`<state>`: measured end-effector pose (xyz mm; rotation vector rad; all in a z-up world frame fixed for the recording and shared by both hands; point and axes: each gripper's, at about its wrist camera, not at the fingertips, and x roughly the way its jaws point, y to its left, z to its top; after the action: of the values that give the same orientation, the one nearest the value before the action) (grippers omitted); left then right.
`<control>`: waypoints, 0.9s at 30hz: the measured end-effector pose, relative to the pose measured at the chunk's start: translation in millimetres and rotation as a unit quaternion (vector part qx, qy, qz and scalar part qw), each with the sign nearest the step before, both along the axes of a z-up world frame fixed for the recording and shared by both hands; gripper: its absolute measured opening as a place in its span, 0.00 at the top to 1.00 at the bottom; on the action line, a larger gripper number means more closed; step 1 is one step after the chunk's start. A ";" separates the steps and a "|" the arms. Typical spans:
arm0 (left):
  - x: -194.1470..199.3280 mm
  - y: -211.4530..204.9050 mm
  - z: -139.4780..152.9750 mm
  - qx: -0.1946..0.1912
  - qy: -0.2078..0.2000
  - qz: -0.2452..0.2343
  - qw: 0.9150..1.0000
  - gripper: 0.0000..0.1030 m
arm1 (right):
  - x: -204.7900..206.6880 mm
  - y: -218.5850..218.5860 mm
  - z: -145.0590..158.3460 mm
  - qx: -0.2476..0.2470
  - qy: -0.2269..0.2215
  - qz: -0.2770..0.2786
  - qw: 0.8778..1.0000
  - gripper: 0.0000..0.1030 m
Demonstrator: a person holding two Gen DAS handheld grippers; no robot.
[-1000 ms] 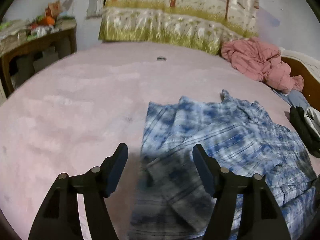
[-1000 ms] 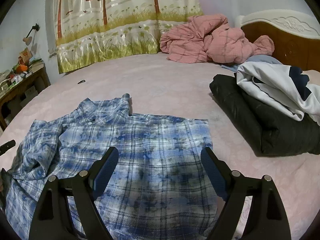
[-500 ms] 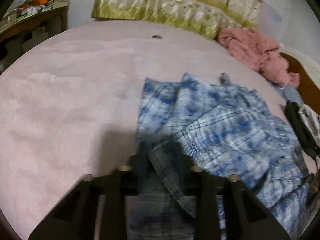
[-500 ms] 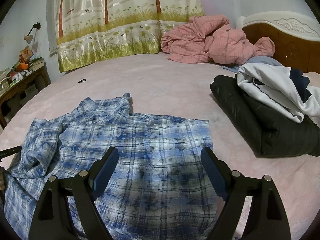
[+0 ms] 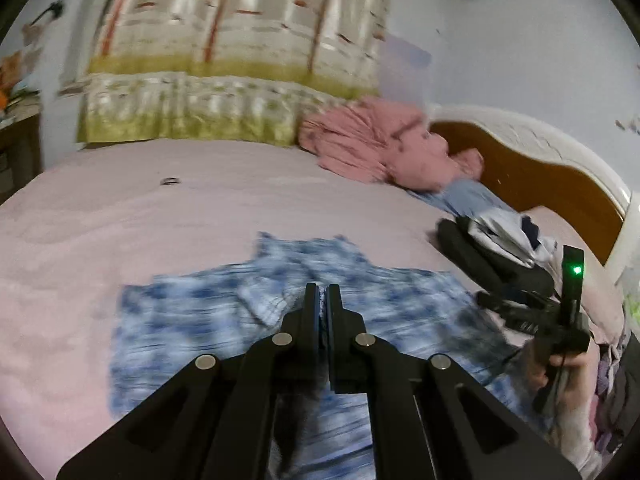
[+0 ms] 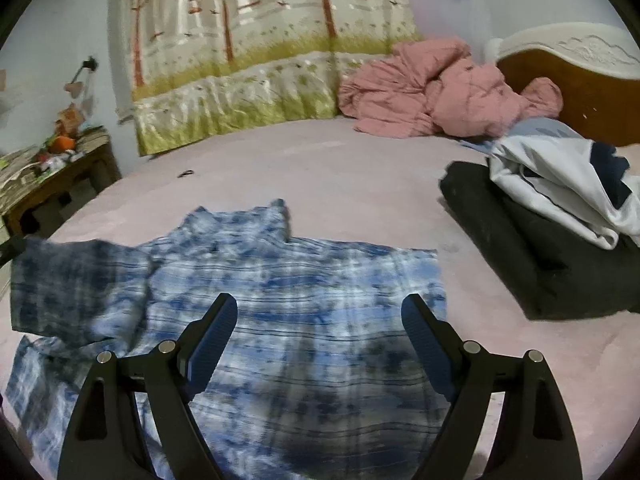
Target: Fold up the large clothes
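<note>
The blue plaid shirt point(image 6: 288, 320) lay spread on the pink bedspread point(image 6: 320, 176), collar toward the far curtain, and its shape was what had changed most. A moment earlier its sleeve side lay bunched on the bed at my left; now that side stood lifted off the bedspread, a dark flap hanging in the air at the left edge of the right wrist view. I took that to mean the first fold was under way, the sleeve side being carried over the body of the shirt.

My left gripper point(image 5: 322, 300) had gone from wide apart to fully shut, with the fingers pressed together. The left wrist view was smeared by motion, so I judged rather than saw that a pinch of the plaid cloth sat between them. That hand had risen and swung across, and its camera now looked out over the shirt toward the black folded garment point(image 6: 540, 248) and the headboard.

My right gripper point(image 6: 318, 340) had not shifted. It hung over the shirt's lower middle, tilted downward, its fingers spread wide with nothing between them.
</note>
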<state>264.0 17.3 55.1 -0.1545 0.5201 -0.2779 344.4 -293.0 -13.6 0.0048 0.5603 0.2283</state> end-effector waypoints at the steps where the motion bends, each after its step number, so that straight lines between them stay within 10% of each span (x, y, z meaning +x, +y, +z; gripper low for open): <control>1: 3.8 -14.5 3.4 -0.001 0.001 -0.008 1.000 0.98 | -2.8 3.0 1.4 -0.001 -0.004 0.009 1.000 0.17; 7: 49.8 -101.2 19.2 -0.006 0.021 -0.100 0.995 0.98 | -2.4 -5.5 5.4 -0.014 -0.019 -0.016 1.000 0.17; 13: 83.0 -167.4 25.0 -0.041 0.031 -0.181 0.982 0.97 | 12.9 -54.2 0.4 0.082 0.028 -0.056 0.995 0.17; 15: 88.5 -171.0 16.2 -0.055 0.044 -0.202 0.977 0.84 | 16.0 -61.1 -2.4 0.086 0.033 -0.071 0.993 0.17; 18: 79.1 -152.6 3.9 -0.042 0.039 -0.146 0.988 0.43 | 16.2 -62.4 -3.3 0.083 0.031 -0.079 0.993 0.17; 27: 48.3 -25.2 5.1 0.060 -0.020 0.007 0.998 0.37 | 37.4 -27.2 -34.2 0.082 0.127 0.038 0.988 0.17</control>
<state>312.3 -7.9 60.2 -0.0354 0.4938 -0.2358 381.8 -320.2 -47.8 0.1751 0.7950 0.3505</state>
